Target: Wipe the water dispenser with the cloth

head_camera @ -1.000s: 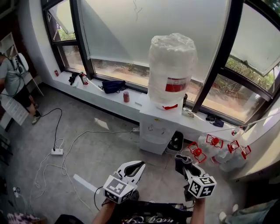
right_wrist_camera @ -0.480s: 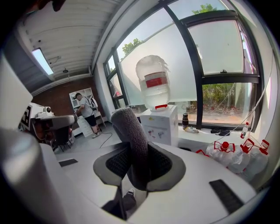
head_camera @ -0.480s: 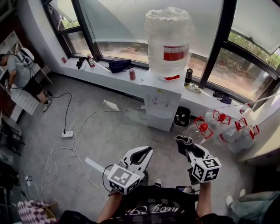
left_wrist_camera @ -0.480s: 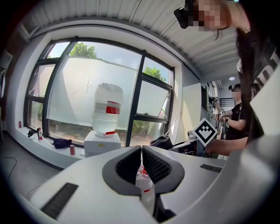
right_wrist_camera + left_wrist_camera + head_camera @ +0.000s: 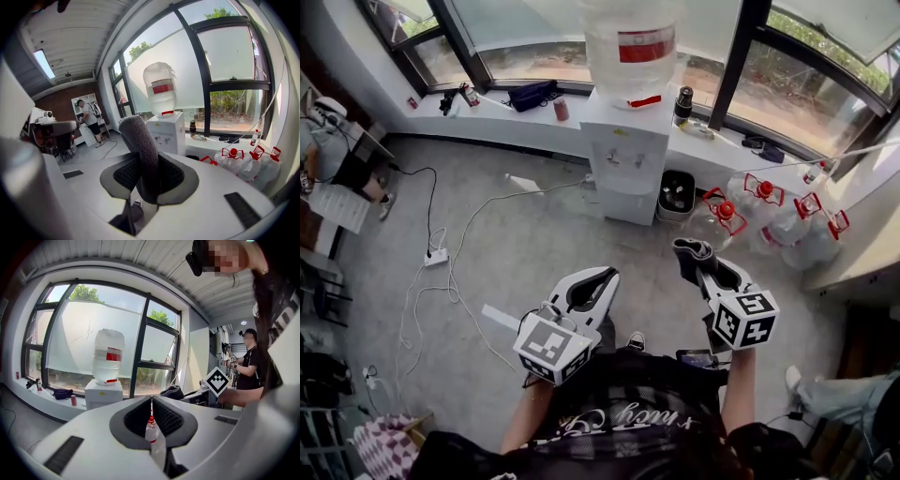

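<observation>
The right hand-held gripper [image 5: 701,264] is clenched on a dark grey fuzzy cloth [image 5: 140,140] that sticks up past its jaws; the left hand-held gripper [image 5: 598,278] is closed, empty. The white box-shaped water dispenser [image 5: 623,155] stands by the window ledge [image 5: 516,127], well ahead of both
</observation>
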Demonstrator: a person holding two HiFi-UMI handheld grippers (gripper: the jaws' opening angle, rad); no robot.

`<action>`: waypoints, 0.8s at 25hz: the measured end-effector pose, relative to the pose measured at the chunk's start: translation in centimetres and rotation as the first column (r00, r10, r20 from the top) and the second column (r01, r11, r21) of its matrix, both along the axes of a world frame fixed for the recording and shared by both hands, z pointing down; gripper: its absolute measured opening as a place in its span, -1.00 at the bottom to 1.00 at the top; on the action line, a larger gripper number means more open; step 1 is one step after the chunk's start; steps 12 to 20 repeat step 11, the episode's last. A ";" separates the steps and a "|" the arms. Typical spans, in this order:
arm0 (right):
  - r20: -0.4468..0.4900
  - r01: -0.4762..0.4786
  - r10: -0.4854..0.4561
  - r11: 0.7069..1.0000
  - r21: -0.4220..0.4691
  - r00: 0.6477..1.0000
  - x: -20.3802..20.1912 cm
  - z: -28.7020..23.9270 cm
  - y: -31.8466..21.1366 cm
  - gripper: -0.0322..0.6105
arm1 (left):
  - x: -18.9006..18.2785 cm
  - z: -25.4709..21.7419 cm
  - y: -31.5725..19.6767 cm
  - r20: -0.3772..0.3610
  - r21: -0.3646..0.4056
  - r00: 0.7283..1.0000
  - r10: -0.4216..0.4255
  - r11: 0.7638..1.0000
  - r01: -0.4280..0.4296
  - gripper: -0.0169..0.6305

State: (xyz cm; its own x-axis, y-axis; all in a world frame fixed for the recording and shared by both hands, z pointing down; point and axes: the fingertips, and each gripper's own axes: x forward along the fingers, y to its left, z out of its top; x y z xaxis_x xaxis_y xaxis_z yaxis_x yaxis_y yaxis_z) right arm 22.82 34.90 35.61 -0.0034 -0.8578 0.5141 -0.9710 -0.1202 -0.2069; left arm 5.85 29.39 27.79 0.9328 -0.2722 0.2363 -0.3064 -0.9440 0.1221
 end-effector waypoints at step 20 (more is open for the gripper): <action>-0.004 -0.006 0.006 1.000 -0.023 1.000 -0.7 0.7 1.7 -0.57 | -0.7 0.7 1.4 0.024 -0.009 1.000 0.010 1.000 -0.010 -0.89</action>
